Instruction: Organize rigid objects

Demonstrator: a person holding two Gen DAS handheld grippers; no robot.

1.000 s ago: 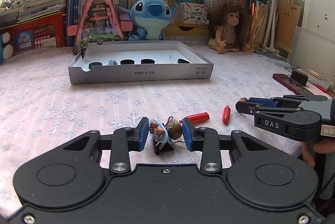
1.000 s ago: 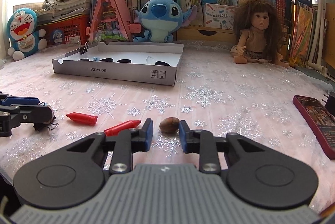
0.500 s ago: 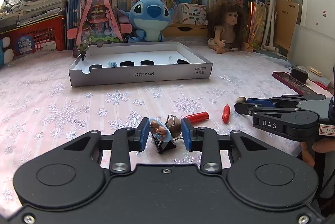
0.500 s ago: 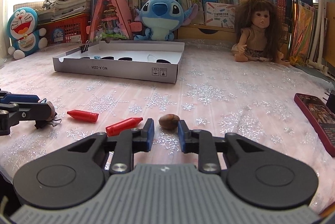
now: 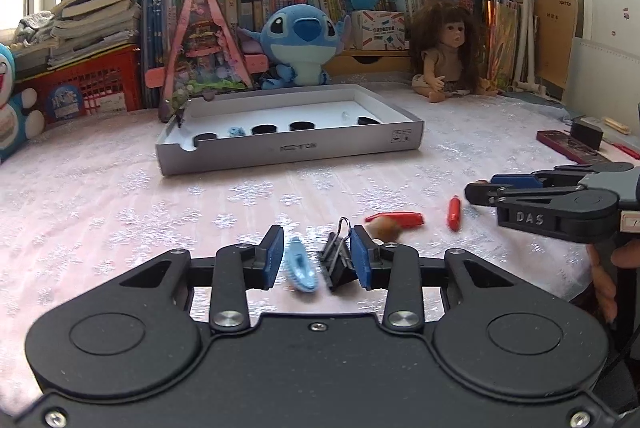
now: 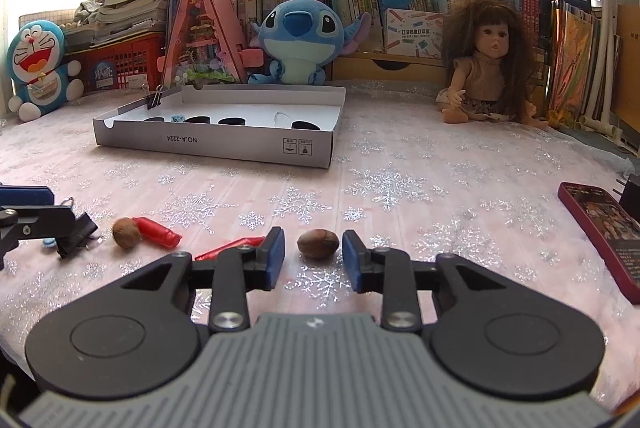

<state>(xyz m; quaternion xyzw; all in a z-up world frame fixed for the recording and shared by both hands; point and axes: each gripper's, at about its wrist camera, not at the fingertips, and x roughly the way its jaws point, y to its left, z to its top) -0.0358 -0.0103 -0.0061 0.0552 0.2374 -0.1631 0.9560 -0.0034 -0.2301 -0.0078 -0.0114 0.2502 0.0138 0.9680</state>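
Note:
My left gripper [image 5: 318, 260] sits low over the pink cloth with its jaws opening. A black binder clip [image 5: 338, 262] leans on its right pad, and a light blue piece [image 5: 301, 268] lies loose beside it; the left pad touches neither. Just beyond lie a brown nut [image 5: 386, 227] and two red pieces [image 5: 396, 218] [image 5: 454, 214]. My right gripper [image 6: 314, 256] is also opening, with a second brown nut [image 6: 318, 244] on the cloth between its pads, a gap on each side. The white box [image 6: 224, 144] stands further back.
The box holds several black rounds and a small blue piece, with a clip [image 6: 156, 96] on its corner. A dark red flat case [image 6: 600, 228] and a black plug [image 5: 586, 136] lie at the right. A doll [image 6: 488, 68], plush toys and books line the back.
The right gripper's jaws have parted, leaving the nut free between them. Between the left pads the clip and blue piece have tipped and come apart; the jaws stand slightly wider.

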